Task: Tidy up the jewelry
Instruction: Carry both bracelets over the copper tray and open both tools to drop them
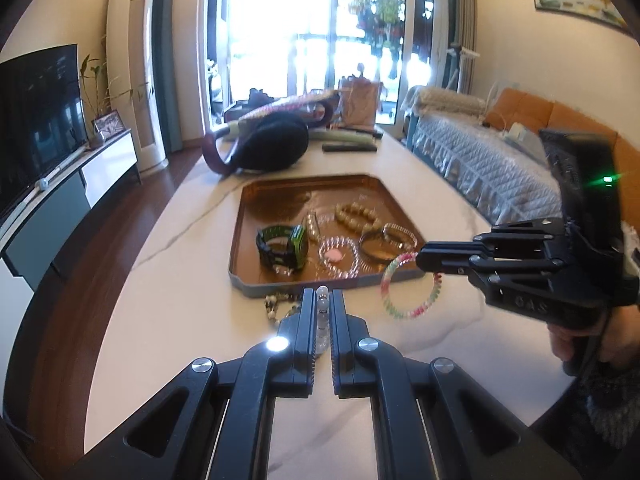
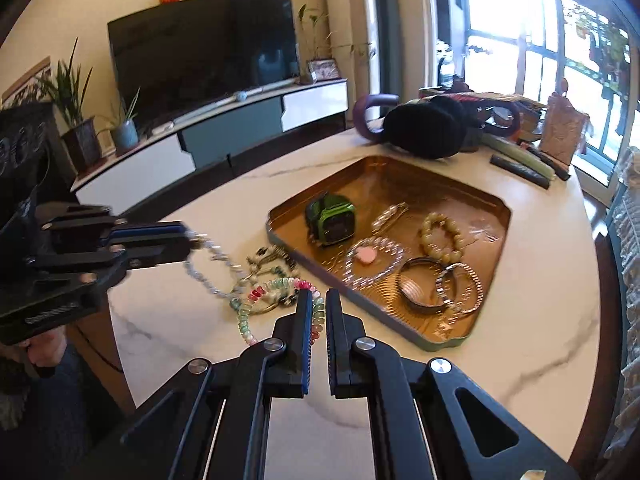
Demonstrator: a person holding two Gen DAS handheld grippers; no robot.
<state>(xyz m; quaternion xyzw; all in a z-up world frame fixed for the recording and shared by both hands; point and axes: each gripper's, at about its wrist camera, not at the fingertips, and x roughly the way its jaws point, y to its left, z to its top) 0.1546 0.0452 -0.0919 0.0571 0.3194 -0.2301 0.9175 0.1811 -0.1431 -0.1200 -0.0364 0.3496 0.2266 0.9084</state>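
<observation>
**Both grippers clamped on bracelets above the table**

Nearest the left wrist lens, the left gripper [image 1: 323,300] has its jaws nearly together on a strand of pale grey beads [image 1: 322,312], which hangs from its tip in the right wrist view. Across from it, the right gripper [image 2: 319,300] is likewise pinched almost closed, holding a pink, green and white beaded bracelet [image 1: 410,286] that dangles clear of the table.

One more bracelet of dark and pale beads [image 2: 268,266] lies on the table just beside the tray's near edge. Inside the copper-coloured tray [image 2: 400,168] I count six pieces: one green and black watch [image 2: 331,220], one cream bead bracelet [image 2: 440,238], one clear bead bracelet with a pink charm [image 2: 372,260], two metal bangles [image 2: 440,290] overlapping, and one slim clear bracelet [image 2: 388,212].

Everything sits on a white marble-patterned table [image 2: 540,300]. Beyond the tray lie a black hat [image 2: 428,128] and other clutter. A television [image 2: 204,48] stands on a low cabinet, and a sofa [image 1: 520,120] runs along the other wall near bright windows.
</observation>
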